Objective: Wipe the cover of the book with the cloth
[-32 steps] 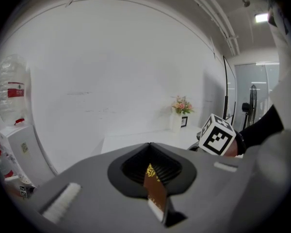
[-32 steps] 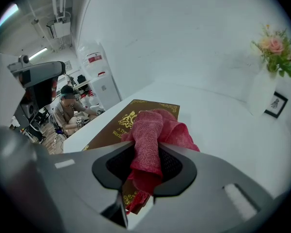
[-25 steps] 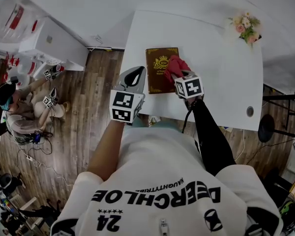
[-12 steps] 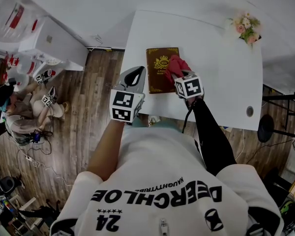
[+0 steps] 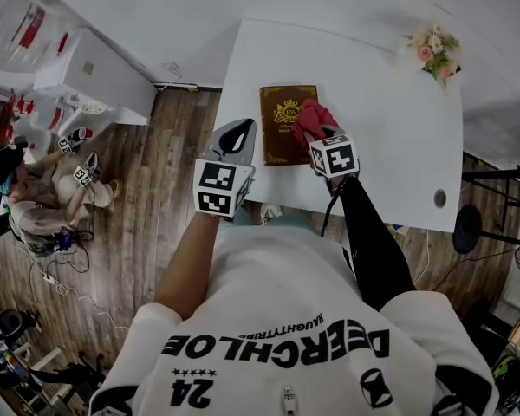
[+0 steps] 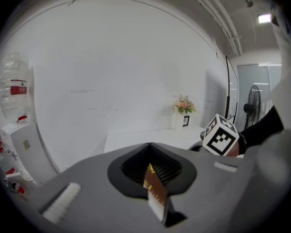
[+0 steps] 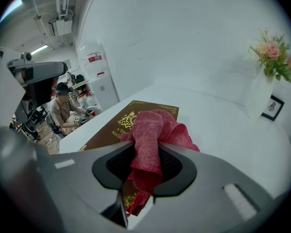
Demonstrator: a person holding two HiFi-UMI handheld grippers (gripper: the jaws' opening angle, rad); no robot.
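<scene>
A brown book [image 5: 282,126] with gold print lies flat on the white table [image 5: 390,137], near its left side. My right gripper [image 5: 322,135] is shut on a red cloth [image 5: 312,115], which rests bunched on the right half of the cover. In the right gripper view the cloth [image 7: 153,135] fills the gap between the jaws of the right gripper [image 7: 146,149], over the book [image 7: 114,130]. My left gripper [image 5: 241,137] hovers left of the book, jaws together. In its own view the left gripper [image 6: 149,147] shows only a sliver of the book [image 6: 153,183] through the slit.
A vase of pink flowers [image 5: 433,48] stands at the table's far right corner, and a small dark disc [image 5: 440,196] lies near the front right edge. On the wooden floor to the left are a white cabinet [image 5: 95,76] and a seated person [image 5: 26,189].
Almost nothing differs. My right gripper with the cloth has shifted very slightly on the cover. The person on the floor has moved their arms.
</scene>
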